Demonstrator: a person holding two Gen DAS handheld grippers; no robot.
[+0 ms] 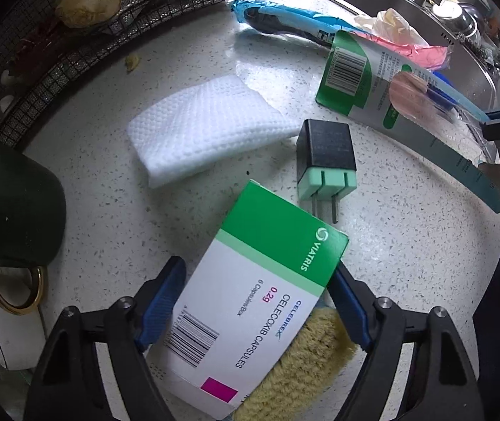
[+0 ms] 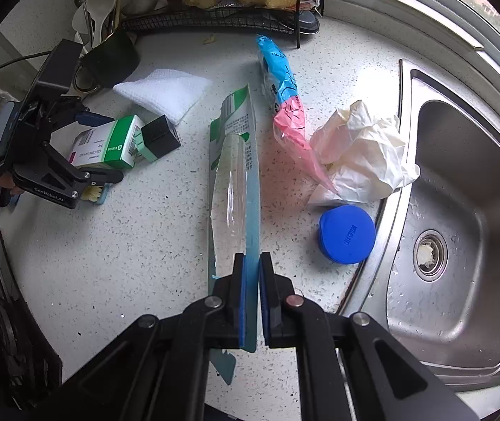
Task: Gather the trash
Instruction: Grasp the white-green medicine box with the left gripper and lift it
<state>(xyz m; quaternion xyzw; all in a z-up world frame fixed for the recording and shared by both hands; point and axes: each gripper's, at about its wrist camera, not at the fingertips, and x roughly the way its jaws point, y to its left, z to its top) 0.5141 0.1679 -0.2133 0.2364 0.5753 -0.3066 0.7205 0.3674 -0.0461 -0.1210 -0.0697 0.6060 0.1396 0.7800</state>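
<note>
My left gripper [image 1: 260,273] has its jaws around a green-and-white capsule box [image 1: 250,301], one blue pad at each side; the box also shows in the right wrist view [image 2: 109,145]. A yellow scrub brush [image 1: 302,368] lies under the box. My right gripper [image 2: 251,266] is shut on the lower end of a long green-and-teal blister pack [image 2: 236,175], held edge-up over the counter; the pack also shows in the left wrist view [image 1: 390,80]. A blue-and-pink plastic wrapper [image 2: 285,98], a crumpled paper wad [image 2: 362,151] and a blue lid [image 2: 346,233] lie near the sink.
A black-and-green plug adapter [image 1: 325,161] and a folded white cloth [image 1: 208,129] lie on the speckled counter [image 2: 127,245]. A dark green mug [image 1: 18,207] stands at the left. A wire rack [image 2: 215,21] with ginger is at the back. The steel sink [image 2: 460,210] is on the right.
</note>
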